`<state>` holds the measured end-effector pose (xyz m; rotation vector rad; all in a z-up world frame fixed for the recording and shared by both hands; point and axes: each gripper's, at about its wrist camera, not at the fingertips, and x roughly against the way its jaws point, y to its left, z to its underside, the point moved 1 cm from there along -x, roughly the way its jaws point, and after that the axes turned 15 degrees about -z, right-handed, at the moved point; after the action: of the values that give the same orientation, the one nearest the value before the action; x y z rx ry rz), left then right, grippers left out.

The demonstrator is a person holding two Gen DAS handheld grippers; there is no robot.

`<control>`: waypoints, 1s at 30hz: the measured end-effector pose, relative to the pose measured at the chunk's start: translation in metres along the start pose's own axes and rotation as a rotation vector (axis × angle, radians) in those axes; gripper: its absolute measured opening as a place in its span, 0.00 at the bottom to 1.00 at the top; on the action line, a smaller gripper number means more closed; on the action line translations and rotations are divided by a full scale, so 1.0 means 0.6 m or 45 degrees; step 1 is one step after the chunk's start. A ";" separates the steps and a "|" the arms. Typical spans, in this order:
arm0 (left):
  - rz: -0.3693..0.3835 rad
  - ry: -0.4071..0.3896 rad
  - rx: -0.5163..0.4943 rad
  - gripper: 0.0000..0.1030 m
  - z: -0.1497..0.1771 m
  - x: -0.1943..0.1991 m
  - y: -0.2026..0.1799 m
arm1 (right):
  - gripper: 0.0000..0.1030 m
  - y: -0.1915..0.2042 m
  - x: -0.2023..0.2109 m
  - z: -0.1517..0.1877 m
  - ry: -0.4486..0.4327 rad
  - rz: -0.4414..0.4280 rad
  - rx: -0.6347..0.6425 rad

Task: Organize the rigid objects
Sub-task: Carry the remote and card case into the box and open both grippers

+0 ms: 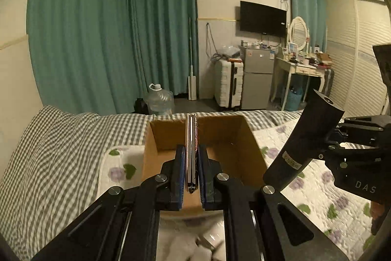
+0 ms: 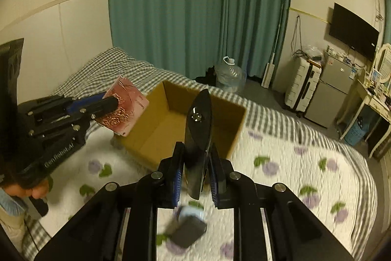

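Both pairs of tongs are loaded and poised at the open brown cardboard box (image 2: 180,124) sitting on the bed. The left tongs (image 1: 191,163) are closed tight on a thin, flat pink case with an embossed rose pattern (image 2: 124,107), gripped edge-on and held over the box's near-left corner; the right tongs (image 2: 196,168) are clamped on a glossy black, smooth, tapered plastic object (image 2: 199,133) that stands upright just in front of the box's near wall. My worry is the black piece: it looks slick and rounded, pinched only low down, so it could pivot or slide out if swung quickly. The pink case juts far beyond its grip and could catch the cardboard rim on the way down, nudging the light box across the soft floral quilt (image 2: 281,175), which gives poor footing. The two tools are also near each other, so a collision is possible. A small dark grey block with a pale blue part (image 2: 189,224), blurred, lies on the quilt below the right tongs, not yet collected.
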<state>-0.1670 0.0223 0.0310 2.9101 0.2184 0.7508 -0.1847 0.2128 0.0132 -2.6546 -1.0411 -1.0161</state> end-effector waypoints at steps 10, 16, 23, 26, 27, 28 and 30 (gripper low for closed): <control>0.002 0.201 -0.030 0.09 0.056 -0.158 -0.004 | 0.18 -0.070 -0.141 -0.009 0.167 -0.015 -0.081; 0.024 0.240 -0.042 0.13 0.077 -0.193 -0.018 | 0.18 -0.090 -0.192 0.014 0.234 -0.011 -0.097; -0.020 0.181 -0.001 0.57 0.073 -0.190 -0.004 | 0.18 -0.113 -0.236 0.003 0.254 -0.007 -0.128; -0.011 0.176 0.000 0.57 0.072 -0.179 0.006 | 0.21 -0.121 -0.254 -0.013 0.221 -0.008 -0.176; 0.003 0.173 -0.004 0.57 0.071 -0.174 0.008 | 0.26 -0.118 -0.254 -0.020 0.210 0.001 -0.183; 0.014 0.166 -0.013 0.57 0.072 -0.167 0.010 | 0.50 -0.117 -0.254 -0.028 0.198 0.030 -0.186; 0.002 0.153 -0.028 0.57 0.075 -0.152 0.013 | 0.69 -0.108 -0.239 -0.038 0.149 0.072 -0.176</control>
<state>-0.2231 -0.0049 -0.0493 2.8474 0.2186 0.9230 -0.3161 0.1737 -0.0677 -2.6753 -0.8983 -1.2576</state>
